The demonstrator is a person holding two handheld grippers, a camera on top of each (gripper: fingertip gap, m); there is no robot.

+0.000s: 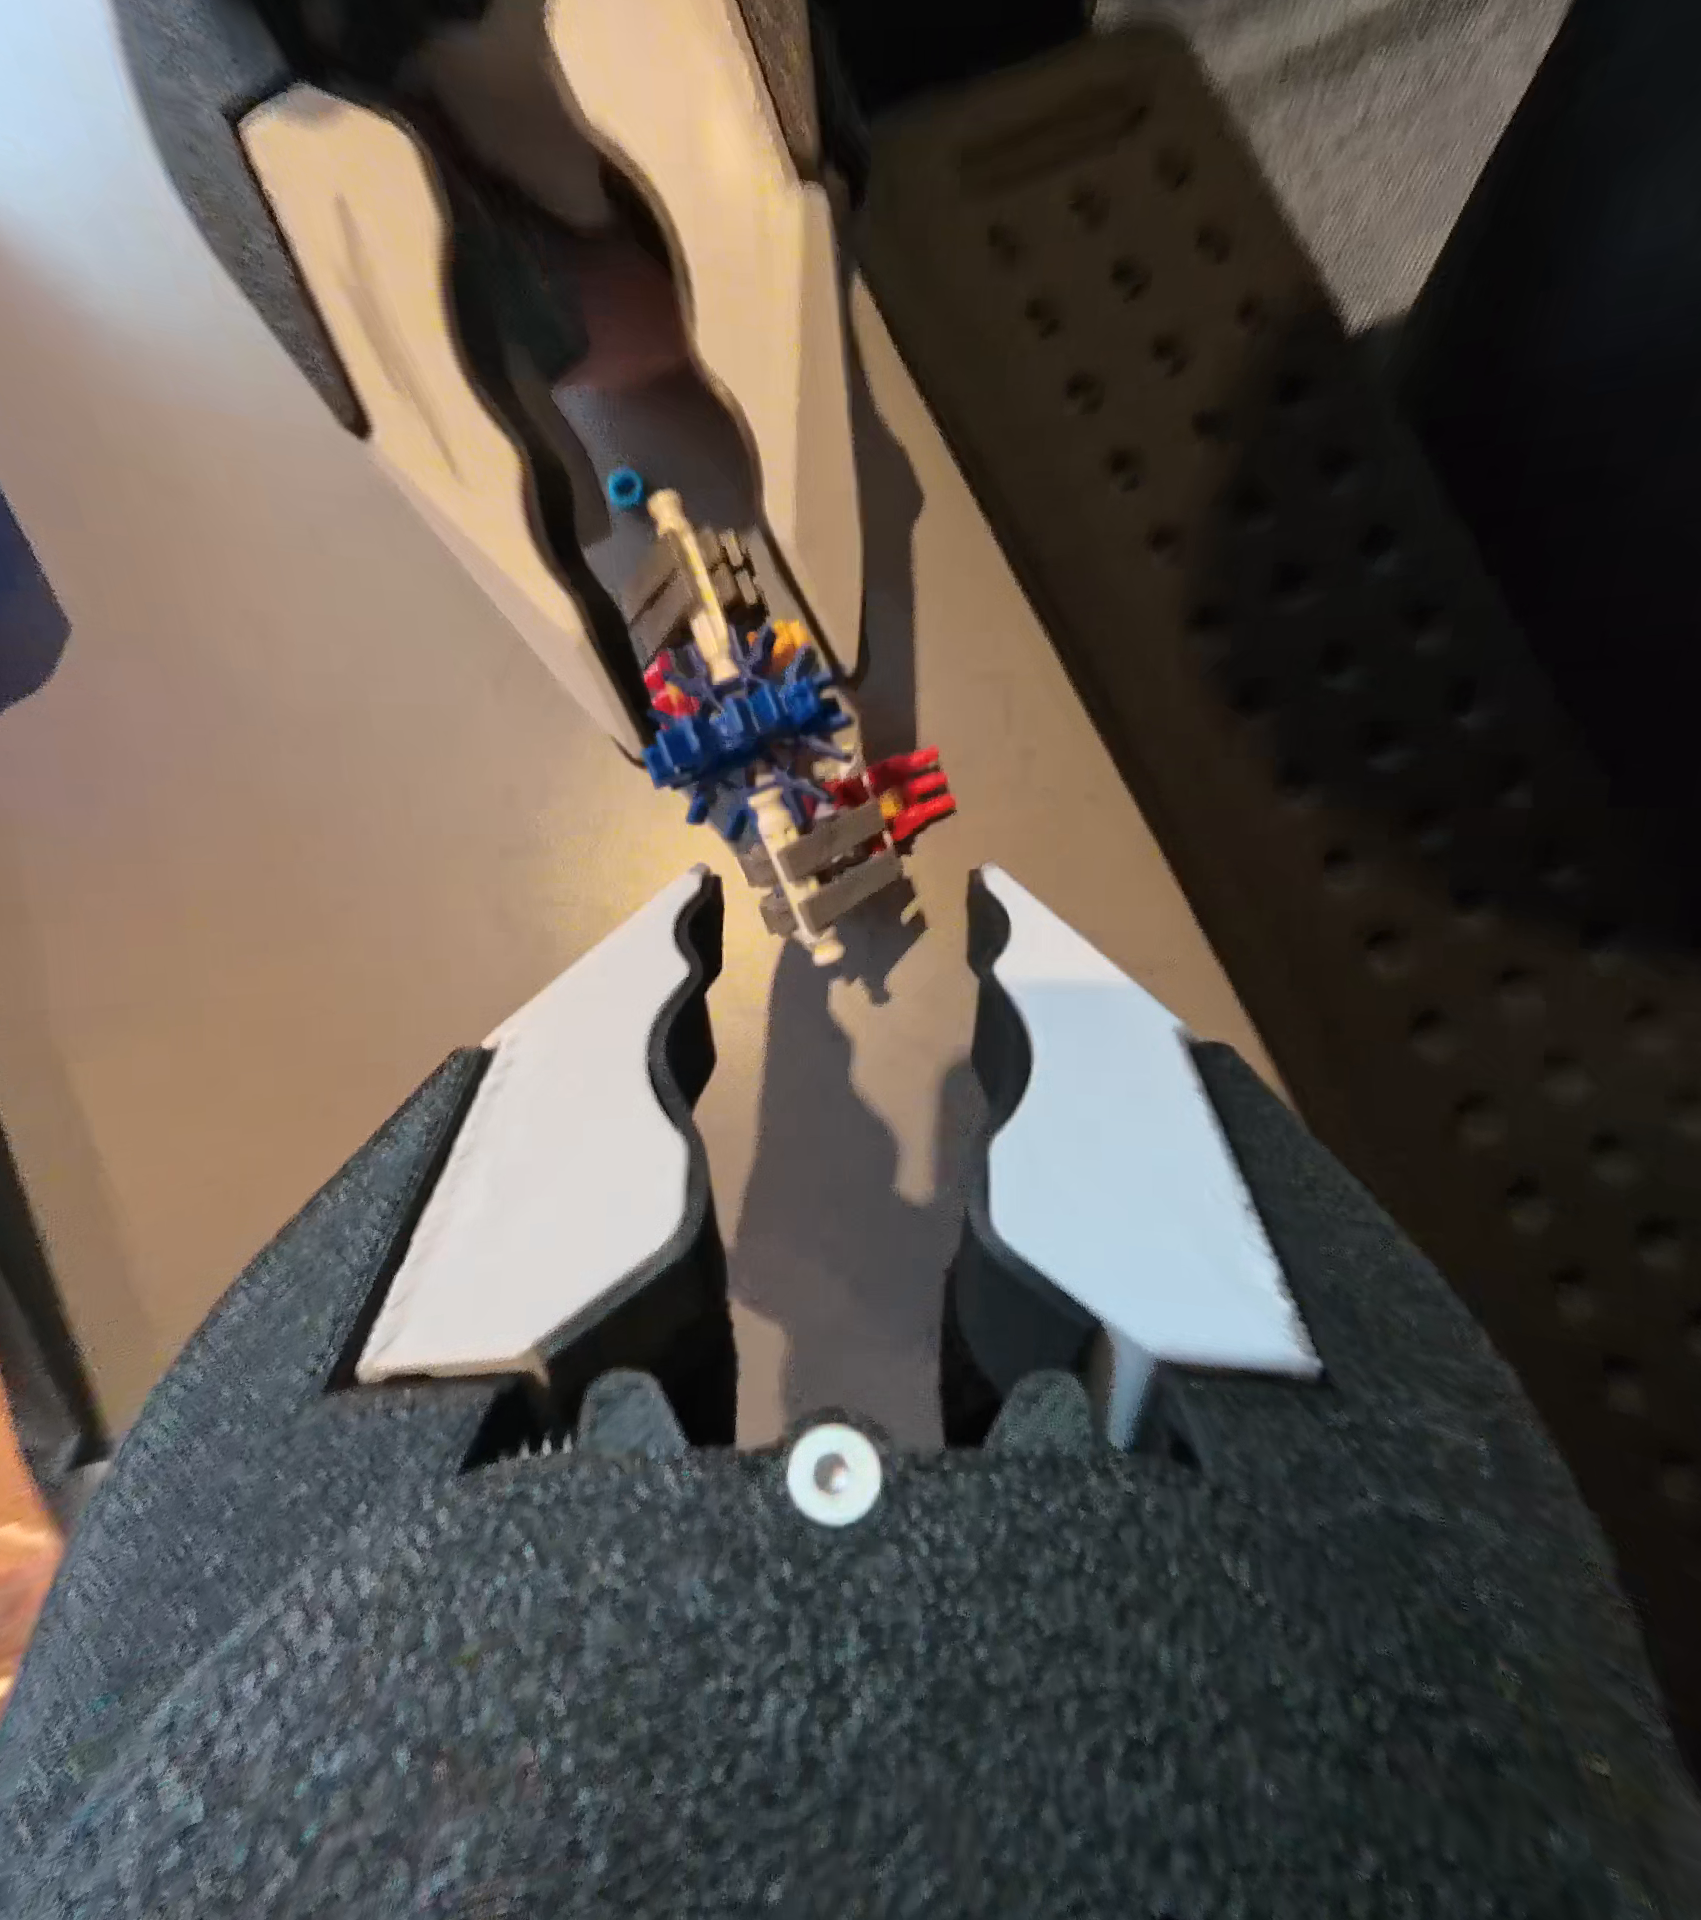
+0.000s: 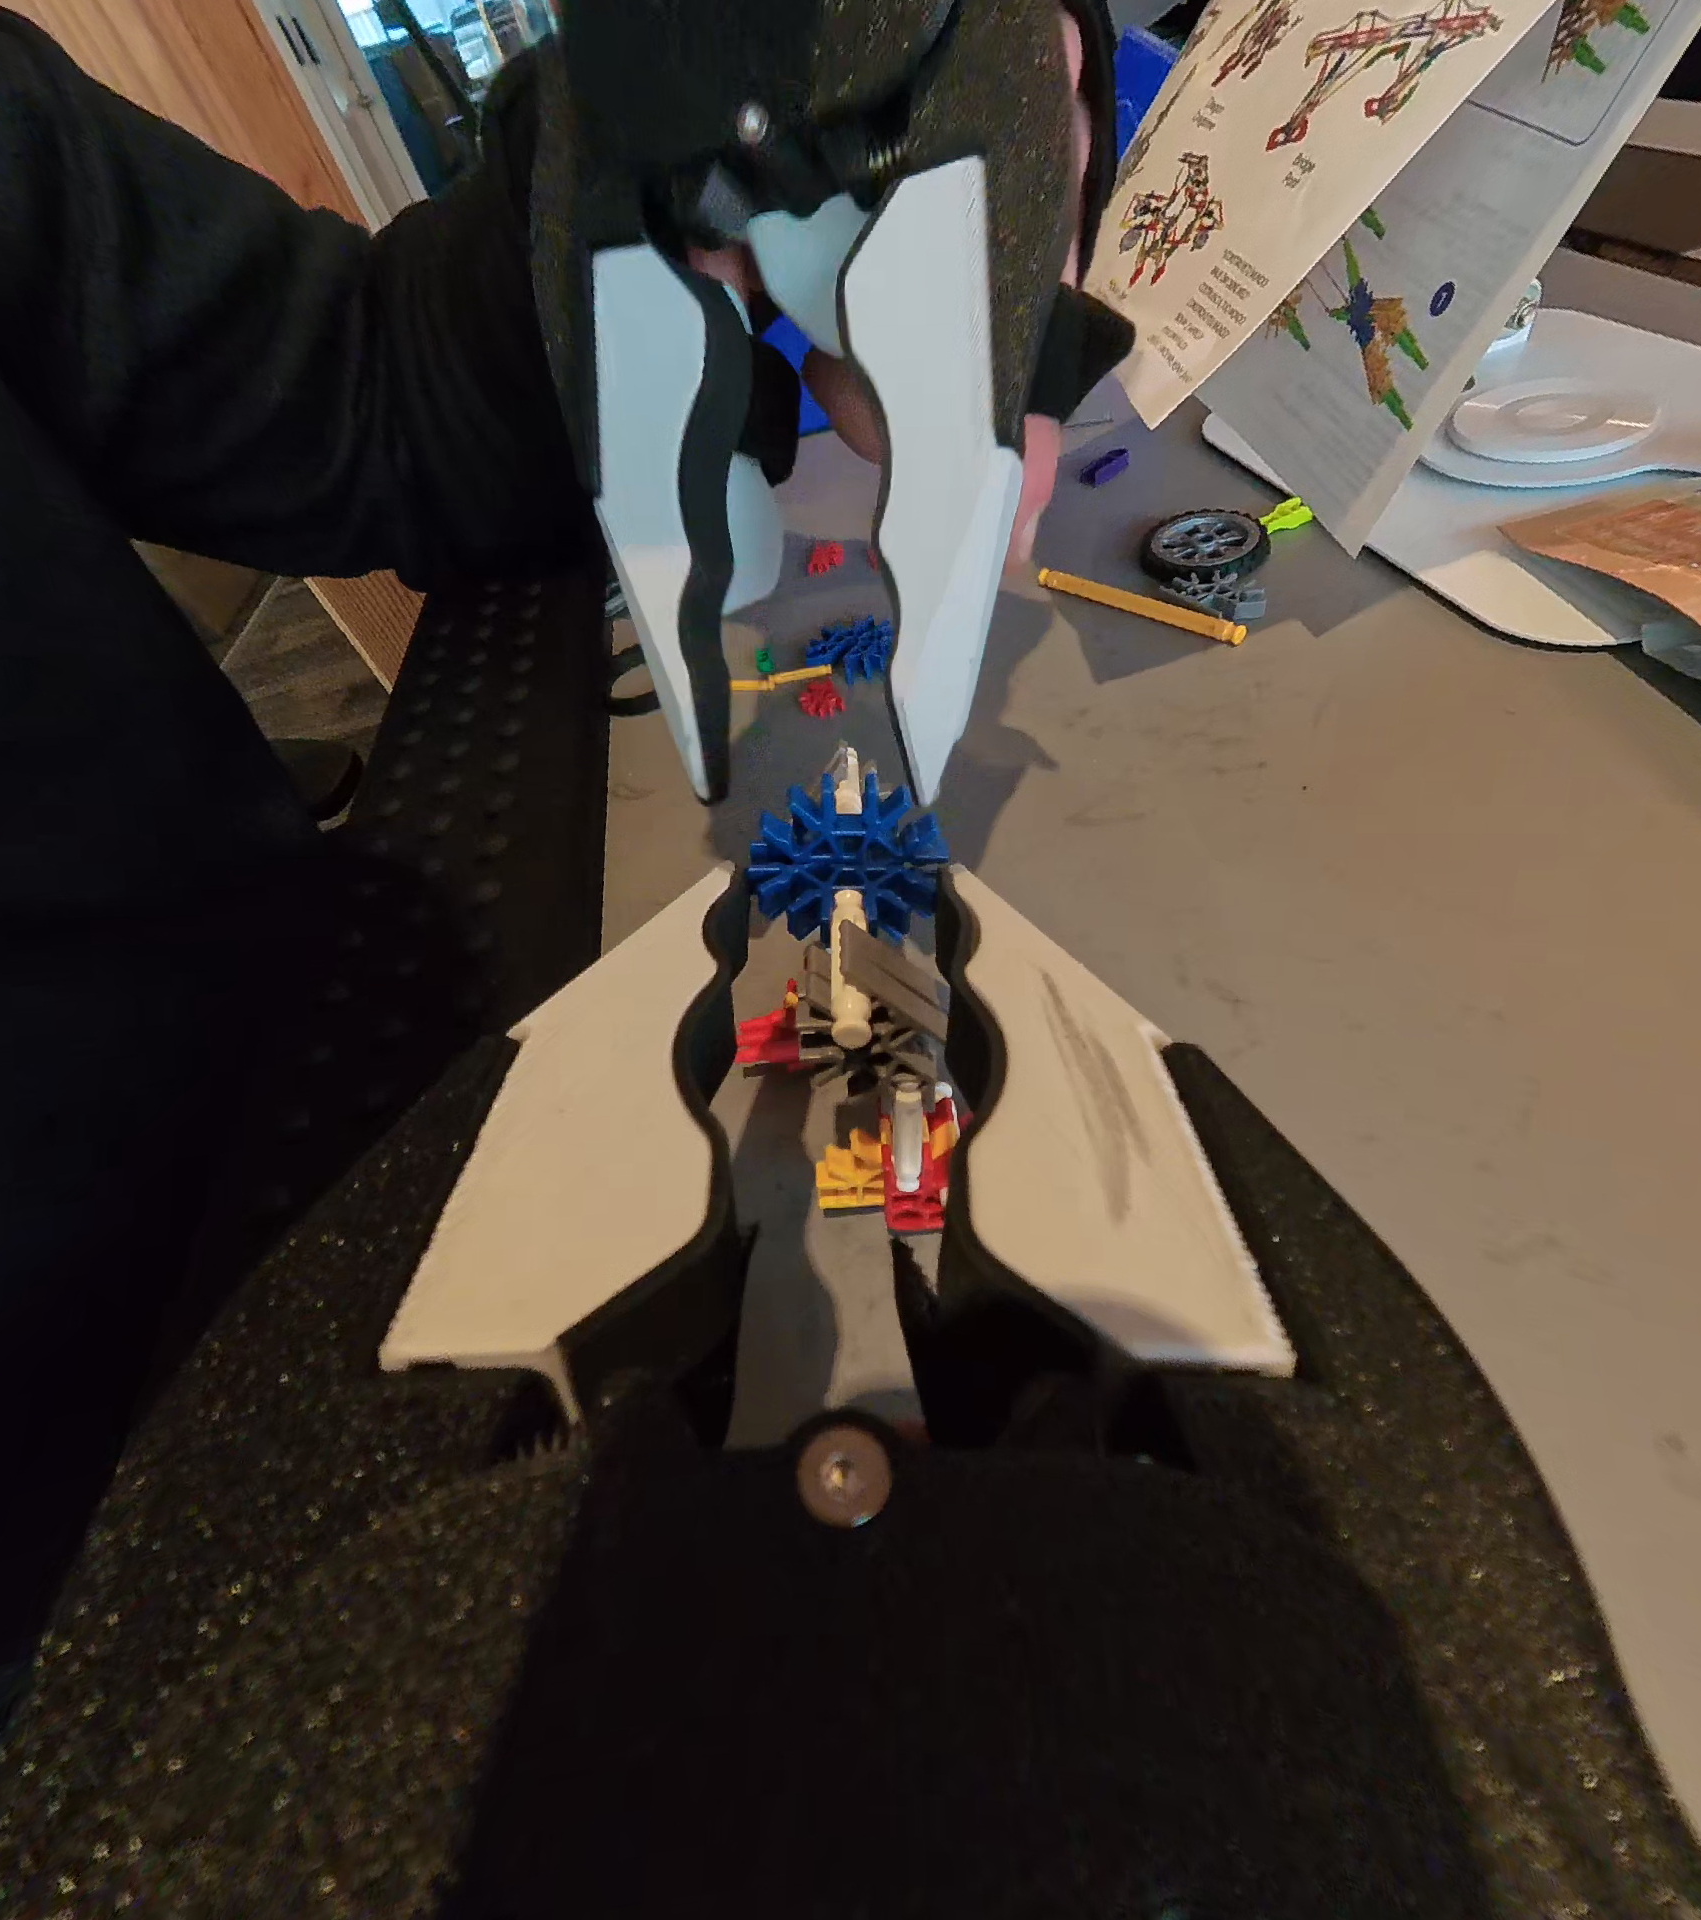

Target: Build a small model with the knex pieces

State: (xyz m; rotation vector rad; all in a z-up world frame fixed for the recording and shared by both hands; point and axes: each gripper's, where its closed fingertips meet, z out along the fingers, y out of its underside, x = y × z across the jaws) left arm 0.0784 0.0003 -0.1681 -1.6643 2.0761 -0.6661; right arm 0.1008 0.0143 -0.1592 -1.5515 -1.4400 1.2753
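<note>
A small toy assembly (image 2: pixel 851 997) of plastic rods and connectors has a blue snowflake connector (image 2: pixel 846 862), grey slats, white rods, and red and yellow connectors. My right gripper (image 2: pixel 841 883) is shut on the blue connector, and the rest of the assembly lies back between its fingers, above the grey table (image 2: pixel 1345 987). My left gripper (image 1: pixel 846 894) is open, facing the right gripper (image 1: pixel 747 717) tip to tip. Its fingertips stand on either side of the assembly's grey and white end (image 1: pixel 825 883), apart from it. In the right wrist view the left gripper (image 2: pixel 820 795) flanks a white rod tip.
Loose pieces lie on the table beyond: a blue connector (image 2: pixel 851 644), red connectors (image 2: pixel 820 698), a yellow rod (image 2: pixel 1142 606) and a grey wheel (image 2: pixel 1204 545). A printed sheet (image 2: pixel 1345 208) leans at the right. A black perforated chair (image 1: pixel 1397 779) stands at the table edge. Less than 4 cm separates the two grippers' tips.
</note>
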